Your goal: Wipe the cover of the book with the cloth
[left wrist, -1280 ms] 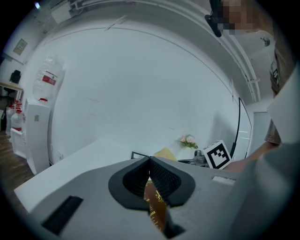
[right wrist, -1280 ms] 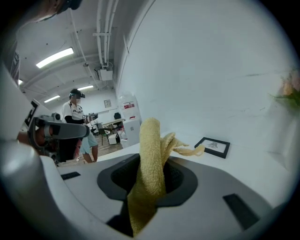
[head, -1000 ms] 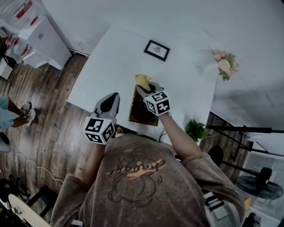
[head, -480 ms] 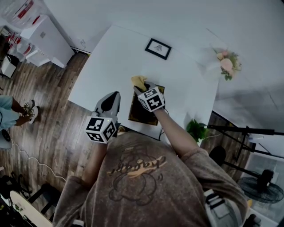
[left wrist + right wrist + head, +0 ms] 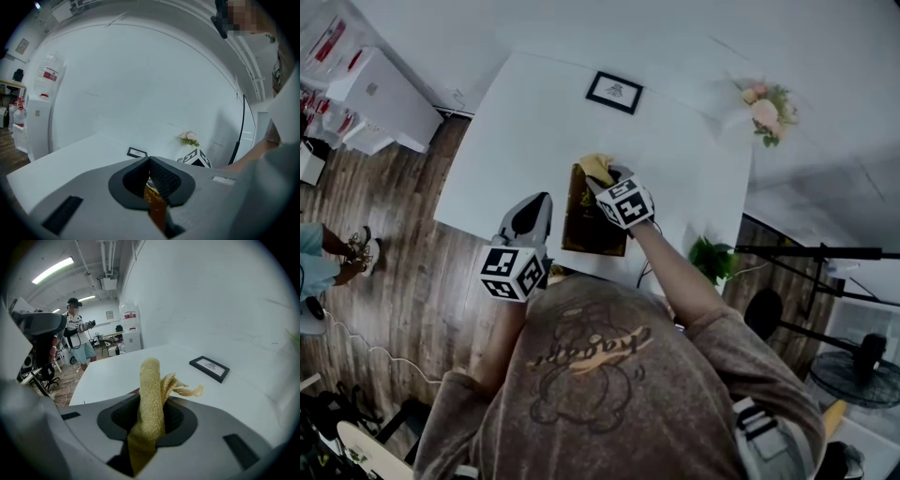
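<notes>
The book [image 5: 583,221] is lying flat on the white worktop [image 5: 534,131], close to the near edge, its dark brown cover facing up. Its long axis is running from the near edge toward the far edge, leaning slightly left at the far end. The right claw [image 5: 607,181] is clamping the yellow cloth [image 5: 598,167] between its jaws and holding it at the far end of the book; in the right gripper view a rolled fold of the cloth is sticking up out of the jaws and a loose corner is trailing toward the far edge. The left claw [image 5: 543,205] is hanging over the worktop's near edge, just left of the book, with its jaws drawn together and gripping nothing; a strip of the book's cover is showing below them.

A black picture frame [image 5: 614,92] is lying near the far edge, and pink flowers [image 5: 762,111] are standing by the far right corner. A green plant [image 5: 711,259] is sitting off the near right corner. The floor [image 5: 412,272] is showing dark wood planks. A water dispenser [image 5: 130,329] is standing by the wall, its red label too small to read, and a person [image 5: 77,333] is standing beyond the worktop. The print in the frame cannot be read.
</notes>
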Available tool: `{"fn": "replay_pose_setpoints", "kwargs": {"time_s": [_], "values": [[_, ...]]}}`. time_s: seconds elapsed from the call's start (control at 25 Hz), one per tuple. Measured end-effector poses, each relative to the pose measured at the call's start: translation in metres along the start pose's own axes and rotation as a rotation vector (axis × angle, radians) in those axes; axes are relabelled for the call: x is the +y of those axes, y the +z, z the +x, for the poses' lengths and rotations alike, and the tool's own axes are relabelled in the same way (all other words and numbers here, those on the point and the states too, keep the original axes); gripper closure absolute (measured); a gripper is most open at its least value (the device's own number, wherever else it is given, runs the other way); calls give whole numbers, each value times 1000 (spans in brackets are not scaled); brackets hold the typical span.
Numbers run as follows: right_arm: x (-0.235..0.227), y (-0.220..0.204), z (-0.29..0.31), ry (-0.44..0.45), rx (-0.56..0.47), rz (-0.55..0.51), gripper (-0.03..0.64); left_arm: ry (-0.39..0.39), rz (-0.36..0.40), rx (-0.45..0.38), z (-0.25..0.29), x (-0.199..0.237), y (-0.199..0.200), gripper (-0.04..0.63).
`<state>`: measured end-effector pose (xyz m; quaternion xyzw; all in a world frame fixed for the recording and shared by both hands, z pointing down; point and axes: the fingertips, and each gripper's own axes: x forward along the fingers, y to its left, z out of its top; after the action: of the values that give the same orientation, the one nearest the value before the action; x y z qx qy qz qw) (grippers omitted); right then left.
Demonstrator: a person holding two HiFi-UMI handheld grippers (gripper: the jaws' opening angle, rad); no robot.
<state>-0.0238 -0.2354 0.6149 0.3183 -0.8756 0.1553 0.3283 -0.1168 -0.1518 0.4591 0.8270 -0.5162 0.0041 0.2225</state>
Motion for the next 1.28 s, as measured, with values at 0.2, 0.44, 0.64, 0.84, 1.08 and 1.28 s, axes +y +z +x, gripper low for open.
{"fn": "replay_pose_setpoints", "kwargs": {"time_s": [0.2, 0.44, 0.64, 0.84, 1.08, 1.28], "values": [[-22, -12, -14, -45, 8, 19, 509, -26, 5, 14, 6, -12, -3, 592], [-42, -29, -31, -66, 13, 64, 508, -45, 9, 23, 10, -21, -7, 592], [-54, -39, -51, -79, 15, 90, 508, -53, 13, 24, 9, -26, -7, 592], [-45, -25, -72, -43, -40, 94, 508, -58, 16, 20, 6, -29, -7, 592], [-1, 6, -83, 62, -107, 49, 508, -59, 19, 11, 0, -31, -4, 592], [51, 16, -86, 182, -119, -4, 508, -35, 12, -1, -10, -27, -2, 592]]}}
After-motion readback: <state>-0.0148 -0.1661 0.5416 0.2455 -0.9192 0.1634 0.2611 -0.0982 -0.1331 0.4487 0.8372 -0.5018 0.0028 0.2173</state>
